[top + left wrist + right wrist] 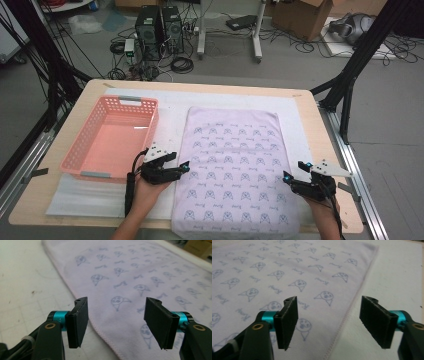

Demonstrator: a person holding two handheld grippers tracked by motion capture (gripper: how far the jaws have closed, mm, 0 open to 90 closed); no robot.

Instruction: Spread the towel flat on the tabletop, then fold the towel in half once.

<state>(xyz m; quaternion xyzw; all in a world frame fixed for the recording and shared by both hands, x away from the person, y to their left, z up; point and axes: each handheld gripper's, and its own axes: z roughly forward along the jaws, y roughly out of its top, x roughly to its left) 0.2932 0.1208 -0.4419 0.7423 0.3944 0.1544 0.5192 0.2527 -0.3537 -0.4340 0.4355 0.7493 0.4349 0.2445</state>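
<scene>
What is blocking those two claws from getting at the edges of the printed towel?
Nothing visible. The left claw hangs open right over the towel's left hem, and the right claw hangs open over its right hem, with bare white mat beside each edge. The pink basket sits off to the left.

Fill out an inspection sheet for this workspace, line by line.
Surface: wooden table under a white mat.
Job's things: lilac printed towel spread flat, its near end reaching the table's front edge; pink basket to its left, nothing seen inside.
Clutter: nothing seen on the table.
Grippers: left gripper at the towel's left edge, jaws open, nothing between them; right gripper at the right edge, jaws open, nothing between them.
Cables: one trails from each gripper along the forearm.
Surroundings: two computer towers, tangled floor cables, cardboard box.
</scene>
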